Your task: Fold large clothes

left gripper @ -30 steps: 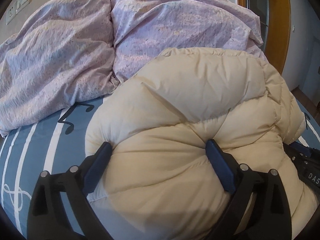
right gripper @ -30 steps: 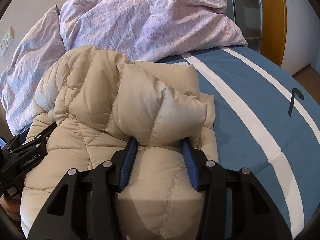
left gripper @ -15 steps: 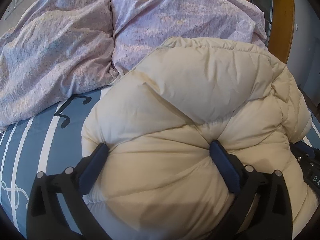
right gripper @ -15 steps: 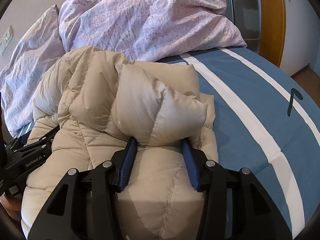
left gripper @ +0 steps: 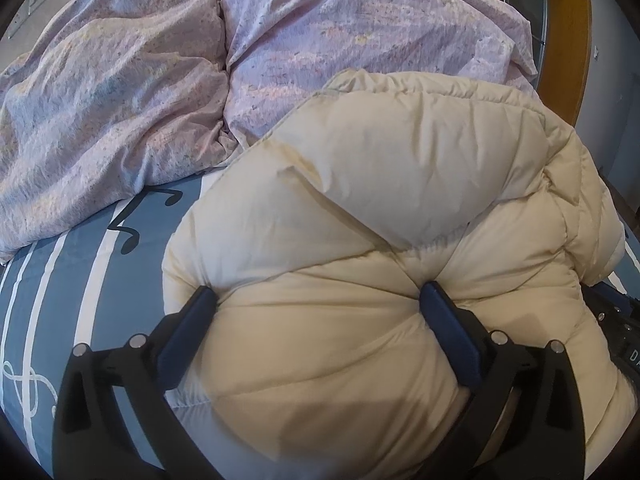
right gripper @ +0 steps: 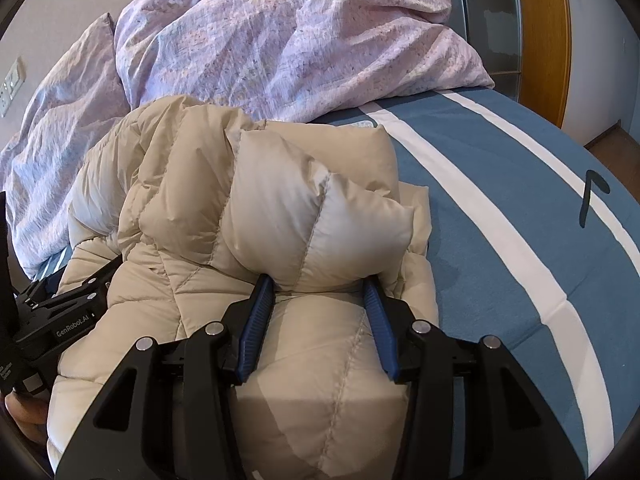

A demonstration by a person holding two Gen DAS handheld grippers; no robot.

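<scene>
A cream puffy down jacket [left gripper: 380,216] lies bunched on the blue striped bed. My left gripper [left gripper: 316,304] has its jaws wide apart, pressed into a thick bulge of the jacket that fills the gap between the fingers. My right gripper [right gripper: 320,284] has its jaws closer together and is clamped on a thick fold of the same jacket [right gripper: 280,208]. The left gripper's black body [right gripper: 60,320] shows at the left edge of the right wrist view, beside the jacket.
A crumpled lilac duvet [left gripper: 200,60] is heaped at the far end of the bed, just behind the jacket; it also shows in the right wrist view [right gripper: 300,40]. Blue bedsheet with white stripes [right gripper: 500,200] lies to the right. A wooden door frame [right gripper: 540,20] stands beyond.
The jacket has bulged up and forward a little in the left wrist view. The right gripper's hold looks the same.
</scene>
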